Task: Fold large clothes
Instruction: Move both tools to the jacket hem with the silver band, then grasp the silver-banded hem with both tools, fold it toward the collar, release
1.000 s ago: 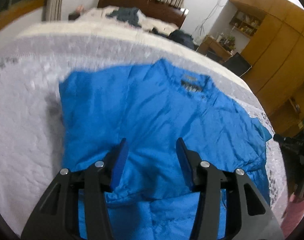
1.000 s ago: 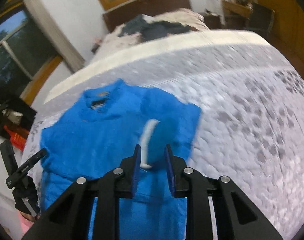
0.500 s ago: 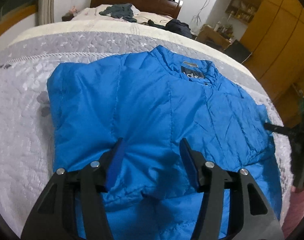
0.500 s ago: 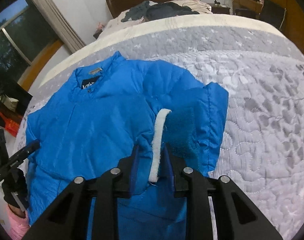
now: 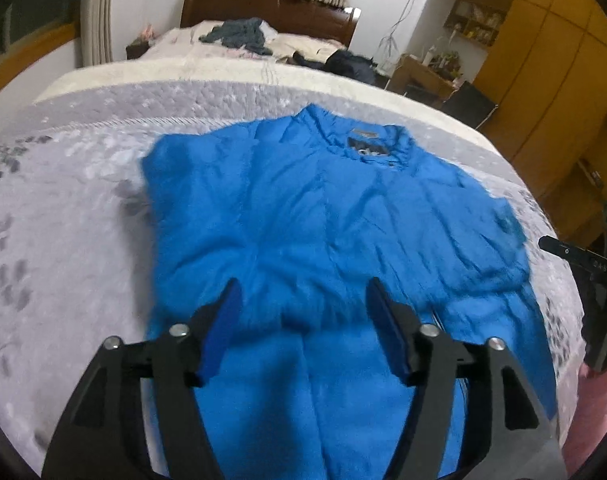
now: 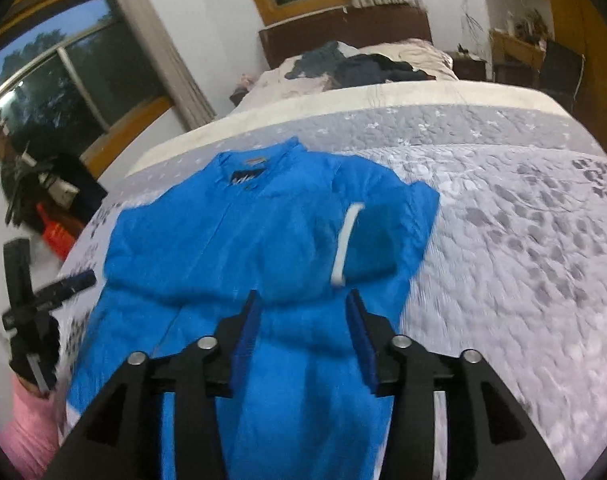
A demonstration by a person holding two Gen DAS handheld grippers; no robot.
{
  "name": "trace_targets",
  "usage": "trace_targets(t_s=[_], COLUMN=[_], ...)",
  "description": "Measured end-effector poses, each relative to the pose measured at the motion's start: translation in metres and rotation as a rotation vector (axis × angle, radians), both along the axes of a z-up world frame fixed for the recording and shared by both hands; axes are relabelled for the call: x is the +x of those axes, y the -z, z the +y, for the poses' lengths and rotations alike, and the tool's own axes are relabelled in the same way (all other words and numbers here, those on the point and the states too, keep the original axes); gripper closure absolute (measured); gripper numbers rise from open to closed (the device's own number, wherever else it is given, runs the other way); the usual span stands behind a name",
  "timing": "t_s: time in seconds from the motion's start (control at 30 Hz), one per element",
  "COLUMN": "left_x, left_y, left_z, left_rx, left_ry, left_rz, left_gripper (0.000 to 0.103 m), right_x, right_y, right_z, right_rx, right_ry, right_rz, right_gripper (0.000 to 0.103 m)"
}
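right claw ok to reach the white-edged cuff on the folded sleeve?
Probably yes. The right claw is open and empty above the puffy blue jacket, and the white-edged cuff lies exposed just ahead, with nothing between them.

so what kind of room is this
Most likely a home bedroom: a blue jacket lies on a quilted bed, a second bed with a wooden headboard stands behind, and wooden wardrobes line the wall.
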State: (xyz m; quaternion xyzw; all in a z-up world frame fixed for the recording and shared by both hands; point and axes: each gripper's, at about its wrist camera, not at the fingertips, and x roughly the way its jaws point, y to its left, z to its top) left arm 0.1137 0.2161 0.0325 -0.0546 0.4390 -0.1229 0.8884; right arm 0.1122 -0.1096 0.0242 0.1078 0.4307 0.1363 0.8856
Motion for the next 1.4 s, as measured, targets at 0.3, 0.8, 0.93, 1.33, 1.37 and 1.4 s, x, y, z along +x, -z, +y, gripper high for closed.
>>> trace_targets(t_s=[0.3, 0.8, 0.93, 1.33, 1.37, 1.4], left_x=[-0.127, -0.224, -0.227, -0.231, -0.231, -0.23], left_y=[0.005, 0.055, 0.059, 0.063, 0.064, 0.065], left_z=[0.045, 0.074, 0.072, 0.072, 0.074, 0.076], left_rx=[0.022, -0.117, -0.121, -0.312, -0.305, -0.308], left_ry=[-0.033, -0.076, -0.072, -0.049, -0.065, -0.077], left_rz=[0.045, 0.258, 0.255, 0.311, 0.313, 0.314], left_gripper=[0.023, 0.023, 0.022, 0.029, 0.034, 0.047], right_x=[-0.109, -0.223, -0.229, -0.22, -0.22, -0.219], right_y=[0.021, 0.074, 0.082, 0.089, 0.089, 0.088], right_z=[0.003, -0.002, 0.003, 0.009, 0.008, 0.007], right_rx=[-0.034, 0.046, 0.065, 0.168, 0.18, 0.177], right_ry=[-0.043, -0.008, -0.023, -0.076, -0.078, -0.077], right_rz=[0.059, 0.183, 0.192, 0.206, 0.204, 0.198], right_gripper=[0.051, 0.043, 0.042, 0.066, 0.072, 0.077])
